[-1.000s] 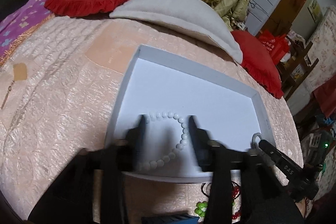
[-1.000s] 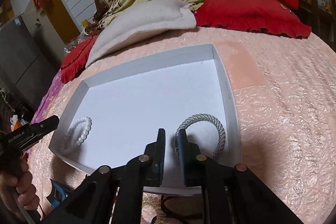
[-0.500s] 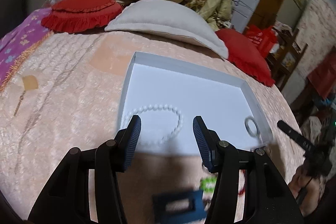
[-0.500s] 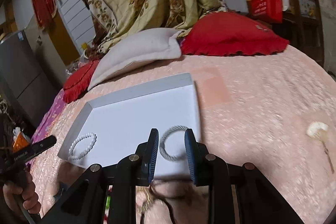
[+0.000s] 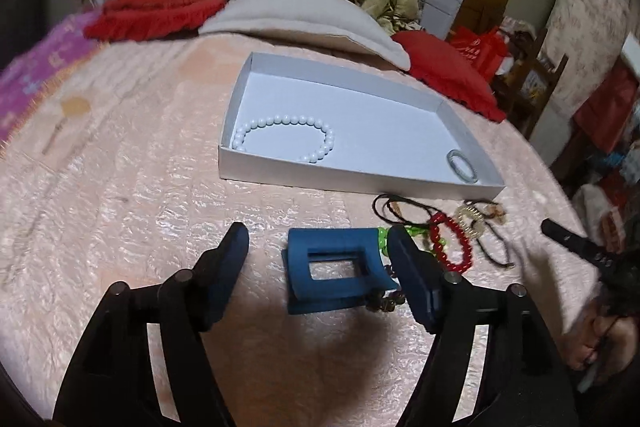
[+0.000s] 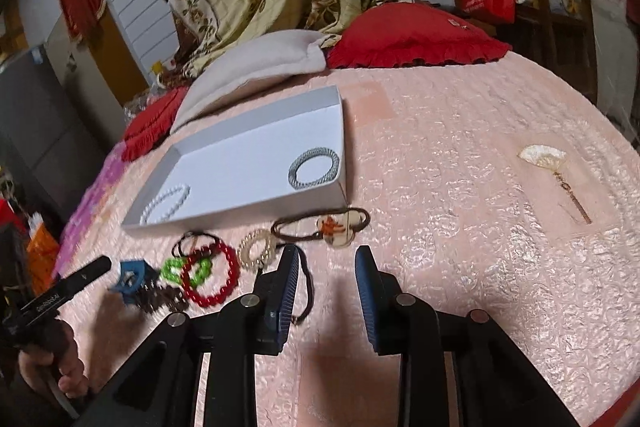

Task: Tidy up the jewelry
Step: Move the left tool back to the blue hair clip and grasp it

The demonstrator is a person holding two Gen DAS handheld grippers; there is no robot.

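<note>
The left gripper (image 5: 318, 247) is hanging released, its jaws straddling the blue hair clip (image 5: 336, 267) at lower centre; lower squarely before closing. The right gripper (image 6: 326, 269) is also standing released, empty. The white box (image 5: 352, 177), mid-frame, is holding a pearl bracelet (image 5: 286, 135) and grey bangle (image 6: 314, 169).

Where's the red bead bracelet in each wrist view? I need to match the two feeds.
Left wrist view: the red bead bracelet lies on the bedspread at right of centre, just past the right finger of the left gripper.
Right wrist view: lower left, overlapping the green beads.
Shared landmark: the white tray, just beyond the bracelet in both views.
</note>
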